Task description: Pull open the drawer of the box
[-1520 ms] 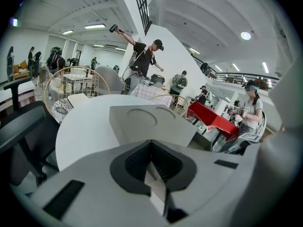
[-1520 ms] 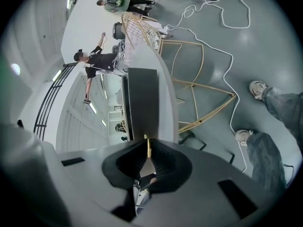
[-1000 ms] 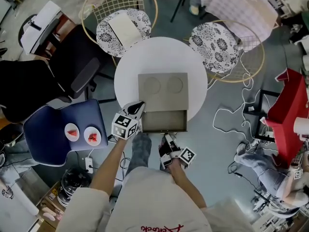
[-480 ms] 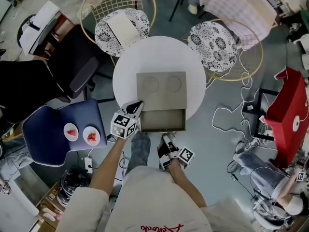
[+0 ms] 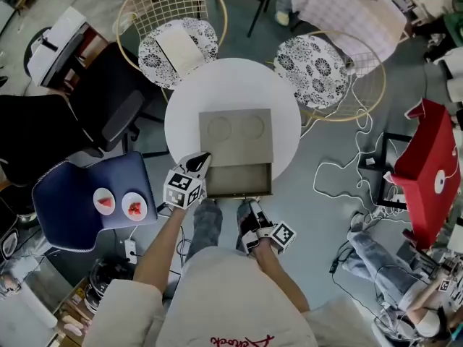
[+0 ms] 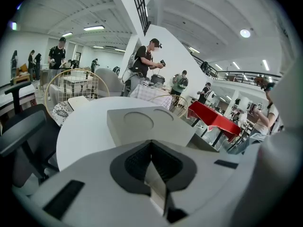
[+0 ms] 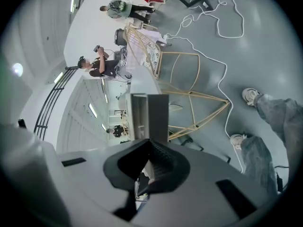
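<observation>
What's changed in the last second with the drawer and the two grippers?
Nothing clearly moved; only the view shifted a little. The drawer stays pulled out of the box, the left gripper stays at its front left corner, and the right gripper stays just short of its front edge, both with jaws together, holding nothing.

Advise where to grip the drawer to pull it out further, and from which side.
Grip the drawer by its front wall, mid-width: the thin upright edge nearest the person. It is open-topped and overhangs the table rim, so a claw can come in from the person's side, one jaw inside, one outside. The right claw is closest.
</observation>
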`<state>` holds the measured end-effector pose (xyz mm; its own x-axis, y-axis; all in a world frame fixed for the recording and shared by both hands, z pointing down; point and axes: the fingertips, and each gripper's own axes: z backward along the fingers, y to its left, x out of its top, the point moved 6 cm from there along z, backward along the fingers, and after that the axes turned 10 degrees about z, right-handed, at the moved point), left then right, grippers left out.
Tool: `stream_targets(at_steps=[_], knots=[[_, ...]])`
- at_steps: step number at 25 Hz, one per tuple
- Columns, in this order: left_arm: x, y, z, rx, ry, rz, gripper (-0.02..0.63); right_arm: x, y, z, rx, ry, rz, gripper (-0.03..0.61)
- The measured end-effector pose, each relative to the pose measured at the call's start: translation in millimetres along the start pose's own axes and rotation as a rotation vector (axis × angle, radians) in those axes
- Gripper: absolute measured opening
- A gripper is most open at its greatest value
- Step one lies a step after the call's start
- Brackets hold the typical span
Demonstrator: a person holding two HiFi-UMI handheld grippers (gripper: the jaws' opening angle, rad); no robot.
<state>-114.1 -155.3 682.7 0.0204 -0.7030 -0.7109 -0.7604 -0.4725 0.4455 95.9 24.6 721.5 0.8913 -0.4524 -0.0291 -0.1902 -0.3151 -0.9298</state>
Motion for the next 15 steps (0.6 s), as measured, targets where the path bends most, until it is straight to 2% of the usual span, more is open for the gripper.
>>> stream_targets(at_steps=[3, 5, 10, 15], knots=[[6.2, -9.1, 3.5, 0.002, -0.006, -0.004, 0.011, 21.1, 21.7, -2.8, 0.047, -0.031, 0.049, 0.017], [13.0, -16.8, 6.9, 0.002, -0.019, -0.009, 0.011, 38.5, 39.1, -5.3, 0.063, -0.042, 0.127, 0.015], [39.8, -42.7, 18.4, -0.006, -0.069, -0.034, 0.012, 87.9, 93.2, -15.6, 0.045, -0.008, 0.491, 0.015], [78.4, -70.8, 31.4, -0.001, -0.155, -0.079, 0.011, 134.6, 161.3, -32.4, 0.068, -0.025, 0.862, 0.015]])
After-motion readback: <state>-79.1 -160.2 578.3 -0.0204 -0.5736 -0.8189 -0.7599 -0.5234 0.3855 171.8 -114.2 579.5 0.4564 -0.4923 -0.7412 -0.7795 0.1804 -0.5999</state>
